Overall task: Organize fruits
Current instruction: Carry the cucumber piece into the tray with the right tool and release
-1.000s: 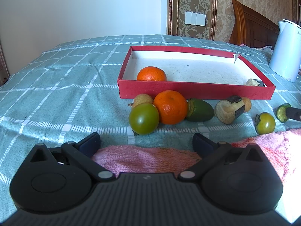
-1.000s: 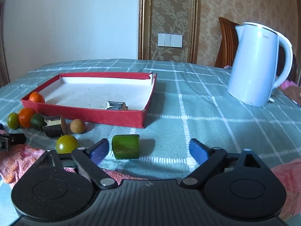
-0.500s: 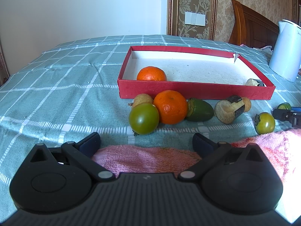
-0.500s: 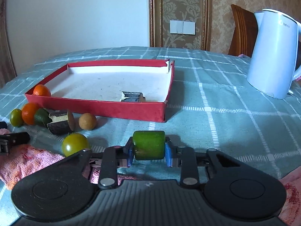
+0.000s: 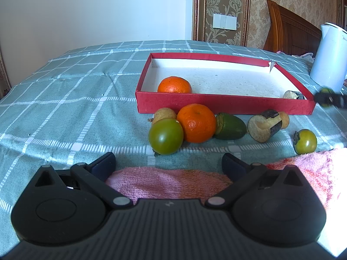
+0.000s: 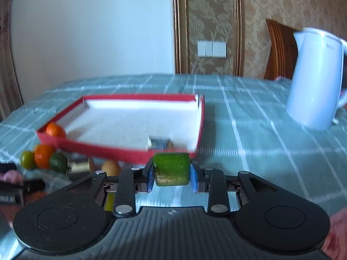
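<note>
My right gripper [image 6: 171,174] is shut on a green cylinder-shaped fruit piece [image 6: 171,169] and holds it above the cloth, in front of the red tray [image 6: 121,150]. From the left wrist view it shows at the far right edge [image 5: 329,99]. My left gripper [image 5: 168,162] is open and empty over a pink towel [image 5: 167,182]. Before it lie a green tomato [image 5: 166,136], an orange [image 5: 196,123], a dark green fruit [image 5: 229,126], a cut brown piece [image 5: 263,125] and a small green tomato [image 5: 304,142]. An orange [image 5: 174,85] sits inside the red tray [image 5: 223,106].
A white kettle [image 6: 314,80] stands at the right on the green checked tablecloth [image 5: 65,108]. A small brown fruit [image 5: 163,113] lies behind the green tomato. A cut piece [image 5: 291,95] lies in the tray's right corner. A wooden chair [image 5: 290,28] stands behind.
My right gripper closed on the green fruit piece, lifted it off the cloth and carried it towards the tray. The left gripper has not moved.
</note>
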`<action>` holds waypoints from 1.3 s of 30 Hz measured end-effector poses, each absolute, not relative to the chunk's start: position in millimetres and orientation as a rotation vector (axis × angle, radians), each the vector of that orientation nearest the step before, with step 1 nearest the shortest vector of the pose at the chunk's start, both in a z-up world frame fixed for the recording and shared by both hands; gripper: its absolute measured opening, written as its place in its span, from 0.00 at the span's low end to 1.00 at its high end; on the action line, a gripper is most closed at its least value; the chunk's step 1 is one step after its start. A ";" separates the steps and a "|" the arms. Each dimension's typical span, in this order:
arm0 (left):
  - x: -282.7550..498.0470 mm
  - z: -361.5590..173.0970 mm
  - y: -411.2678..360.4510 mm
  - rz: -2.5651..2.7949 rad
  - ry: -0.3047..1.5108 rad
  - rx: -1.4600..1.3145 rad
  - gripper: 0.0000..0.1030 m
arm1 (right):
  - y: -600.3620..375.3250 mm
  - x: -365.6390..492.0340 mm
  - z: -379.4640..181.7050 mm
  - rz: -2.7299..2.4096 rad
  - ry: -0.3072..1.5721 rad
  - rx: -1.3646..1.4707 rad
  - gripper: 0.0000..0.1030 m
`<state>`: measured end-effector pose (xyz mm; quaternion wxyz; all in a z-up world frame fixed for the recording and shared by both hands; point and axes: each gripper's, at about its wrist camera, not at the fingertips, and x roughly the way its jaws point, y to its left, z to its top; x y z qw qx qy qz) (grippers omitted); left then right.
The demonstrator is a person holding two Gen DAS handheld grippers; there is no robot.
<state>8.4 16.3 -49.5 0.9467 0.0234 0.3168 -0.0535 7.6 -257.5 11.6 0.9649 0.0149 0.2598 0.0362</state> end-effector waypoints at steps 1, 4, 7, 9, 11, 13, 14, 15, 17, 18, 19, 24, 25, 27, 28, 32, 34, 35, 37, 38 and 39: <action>8.4 -49.5 16.3 -0.109 0.645 0.048 1.00 | -256.1 13.3 13.0 0.070 0.516 0.027 0.30; 8.4 -49.5 16.3 -0.109 0.645 0.048 1.00 | -252.2 33.0 14.0 0.072 0.511 0.034 0.30; 8.4 -49.6 16.5 -0.109 0.645 0.048 1.00 | -249.6 51.5 13.3 0.065 0.523 0.031 0.30; 8.4 -49.6 16.6 -0.109 0.645 0.047 1.00 | -249.6 62.0 13.3 0.062 0.535 0.036 0.30; 8.4 -49.6 16.6 -0.109 0.645 0.047 1.00 | -249.0 71.3 12.7 0.048 0.541 0.026 0.30; 8.4 -49.6 16.6 -0.109 0.645 0.048 1.00 | -248.9 80.8 11.2 0.034 0.555 0.017 0.30; 8.4 -49.6 16.6 -0.109 0.645 0.048 1.00 | -249.7 85.5 9.9 0.031 0.564 0.019 0.30; 8.4 -49.6 16.6 -0.109 0.645 0.048 1.00 | -250.5 90.5 8.5 0.029 0.575 0.022 0.30; 8.4 -49.6 16.6 -0.109 0.645 0.048 1.00 | -251.4 100.4 5.5 0.023 0.593 0.020 0.30; 8.4 -49.7 16.6 -0.109 0.645 0.048 1.00 | -251.4 105.8 4.0 0.016 0.603 0.015 0.30; 8.4 -49.6 16.6 -0.109 0.645 0.048 1.00 | -251.1 111.3 2.3 0.009 0.612 0.007 0.30; 8.4 -49.6 16.5 -0.109 0.645 0.048 1.00 | -249.1 137.6 -9.2 0.008 0.679 -0.006 0.30; 8.4 -49.6 16.6 -0.109 0.645 0.047 1.00 | -248.5 140.8 -11.5 0.005 0.686 -0.008 0.30; 8.4 -49.6 16.5 -0.109 0.645 0.048 1.00 | -245.3 144.7 -12.9 0.001 0.685 -0.026 0.30; 8.4 -49.6 16.5 -0.109 0.645 0.048 1.00 | -243.4 146.0 -12.6 -0.001 0.687 -0.035 0.30; 8.5 -49.6 16.5 -0.109 0.645 0.048 1.00 | -241.6 150.1 -13.8 -0.003 0.687 -0.040 0.30; 8.5 -49.6 16.5 -0.109 0.645 0.047 1.00 | -239.0 149.8 -14.6 -0.007 0.683 -0.056 0.30; 8.5 -49.6 16.5 -0.109 0.645 0.048 1.00 | -237.5 149.4 -14.7 -0.008 0.681 -0.067 0.30; 8.5 -49.6 16.5 -0.109 0.645 0.048 1.00 | -235.9 150.6 -14.7 -0.003 0.679 -0.074 0.30; 8.4 -49.7 16.7 -0.109 0.645 0.047 1.00 | -236.5 150.9 -14.6 -0.001 0.679 -0.072 0.30; 8.5 -49.6 16.5 -0.109 0.644 0.048 1.00 | -236.8 150.6 -14.6 0.000 0.679 -0.070 0.30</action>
